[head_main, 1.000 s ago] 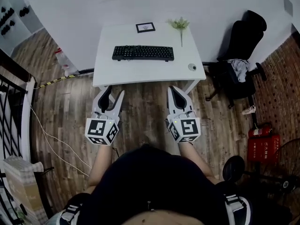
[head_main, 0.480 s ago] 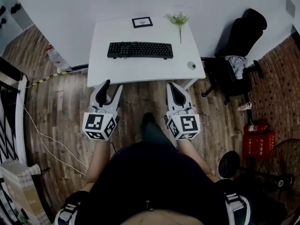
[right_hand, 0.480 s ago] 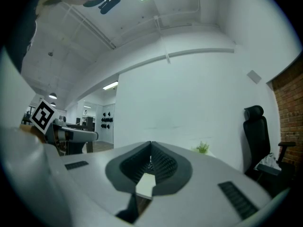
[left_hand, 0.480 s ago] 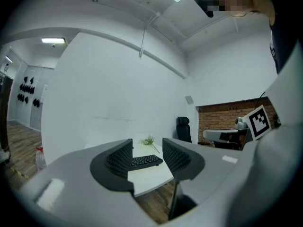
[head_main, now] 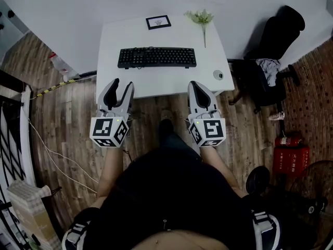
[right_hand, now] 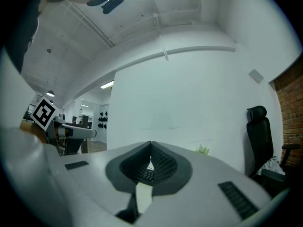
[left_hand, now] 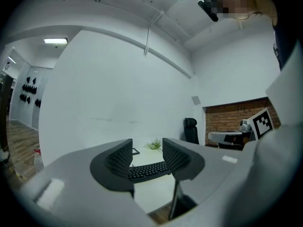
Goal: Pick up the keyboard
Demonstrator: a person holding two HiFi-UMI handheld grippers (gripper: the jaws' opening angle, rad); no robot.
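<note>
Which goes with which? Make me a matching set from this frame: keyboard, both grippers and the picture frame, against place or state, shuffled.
Things:
1. keyboard
2. left gripper
3. right gripper
4. picture frame

Place or state:
A. jaws together, nothing between them
B. at the far edge of the table
C. mid-table, no gripper touching it
D. jaws apart, nothing between them

Pairs: 1-C, 2-D, 3-A, 4-B
</note>
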